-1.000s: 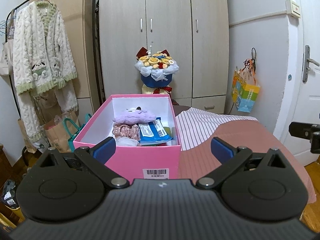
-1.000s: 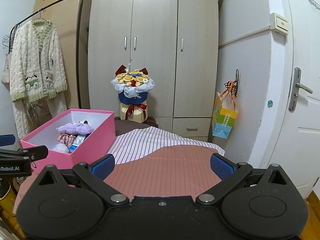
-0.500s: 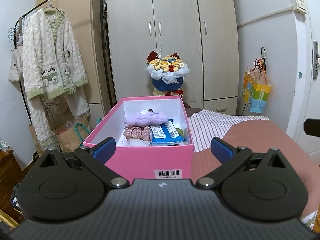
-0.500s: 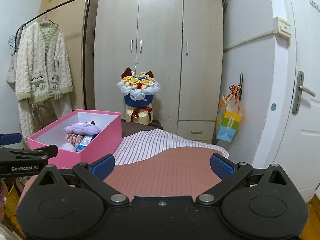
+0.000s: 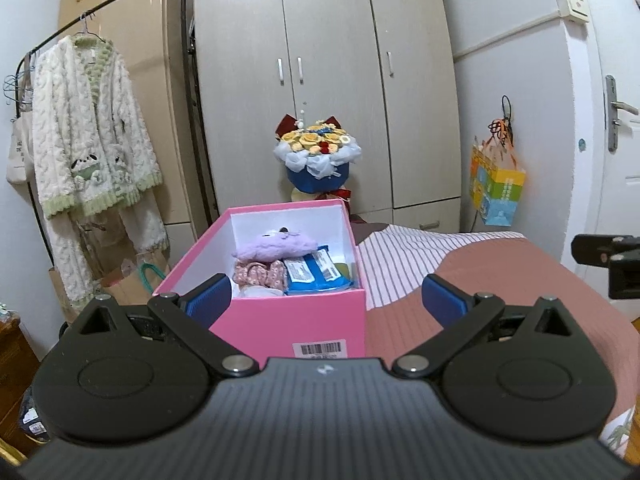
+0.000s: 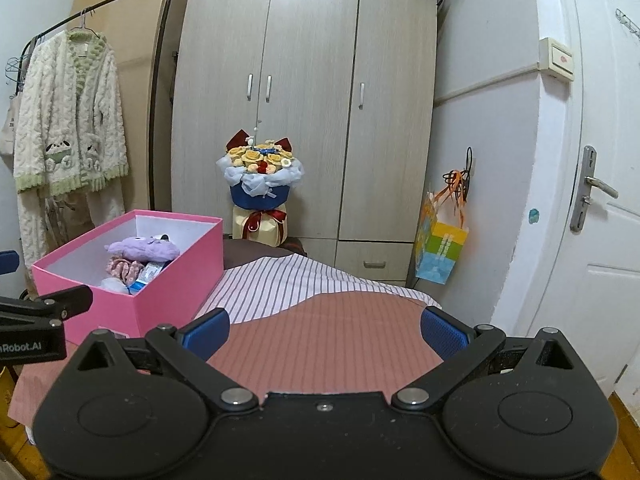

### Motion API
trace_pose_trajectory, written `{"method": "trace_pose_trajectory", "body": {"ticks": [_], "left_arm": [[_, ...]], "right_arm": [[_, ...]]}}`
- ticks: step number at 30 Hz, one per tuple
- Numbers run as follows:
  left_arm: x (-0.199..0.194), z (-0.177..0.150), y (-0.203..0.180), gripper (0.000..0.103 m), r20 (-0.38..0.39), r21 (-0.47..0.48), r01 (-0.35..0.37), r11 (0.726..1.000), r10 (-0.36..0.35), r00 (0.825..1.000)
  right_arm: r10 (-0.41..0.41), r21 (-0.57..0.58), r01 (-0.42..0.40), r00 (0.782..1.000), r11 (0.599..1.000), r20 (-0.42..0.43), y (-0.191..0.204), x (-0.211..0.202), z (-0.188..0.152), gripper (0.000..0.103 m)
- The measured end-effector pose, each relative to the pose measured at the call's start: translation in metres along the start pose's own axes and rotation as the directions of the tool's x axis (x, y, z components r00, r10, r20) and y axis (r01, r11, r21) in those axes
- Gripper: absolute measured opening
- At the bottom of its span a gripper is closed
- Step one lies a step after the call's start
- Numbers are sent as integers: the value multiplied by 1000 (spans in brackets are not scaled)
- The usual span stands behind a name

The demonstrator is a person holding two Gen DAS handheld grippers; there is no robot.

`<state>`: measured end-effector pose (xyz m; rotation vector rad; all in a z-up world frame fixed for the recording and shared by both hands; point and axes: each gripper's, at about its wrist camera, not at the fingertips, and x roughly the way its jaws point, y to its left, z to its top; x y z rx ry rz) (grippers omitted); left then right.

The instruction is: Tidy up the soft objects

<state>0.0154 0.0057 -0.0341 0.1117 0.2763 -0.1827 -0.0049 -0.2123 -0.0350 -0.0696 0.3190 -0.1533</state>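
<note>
Directly ahead of the left gripper [image 5: 326, 294], at frame centre, the pink box [image 5: 288, 324] stands on the bed [image 5: 500, 276]. Its long axis runs away from the camera, in line with the jaws. In the right wrist view the box [image 6: 168, 300] sits at lower left, well off the axis of the right gripper [image 6: 324, 330], so the left gripper is nearer.

Both sets of jaws are spread wide and hold nothing.

Inside the box lie the soft items: a purple plush [image 5: 276, 246] on top, a pink scrunchie [image 5: 260, 274] beneath it, and a blue packet [image 5: 314, 274] to the right. No loose soft item shows on the bed; the task appears near completion.

Compared with one second earlier, the box has shifted right in the left wrist view and sits lower; the right view has panned slightly, otherwise unchanged.
</note>
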Motion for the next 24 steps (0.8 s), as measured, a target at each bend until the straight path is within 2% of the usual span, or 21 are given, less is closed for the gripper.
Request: {"method": "trace_pose_trajectory", "body": {"ticks": [24], "left_arm": [[1, 1, 9, 103, -39, -47, 7, 999, -9, 999]], "right_arm": [[-4, 1, 4, 1000, 1000, 5, 2, -6, 0, 103]]}}
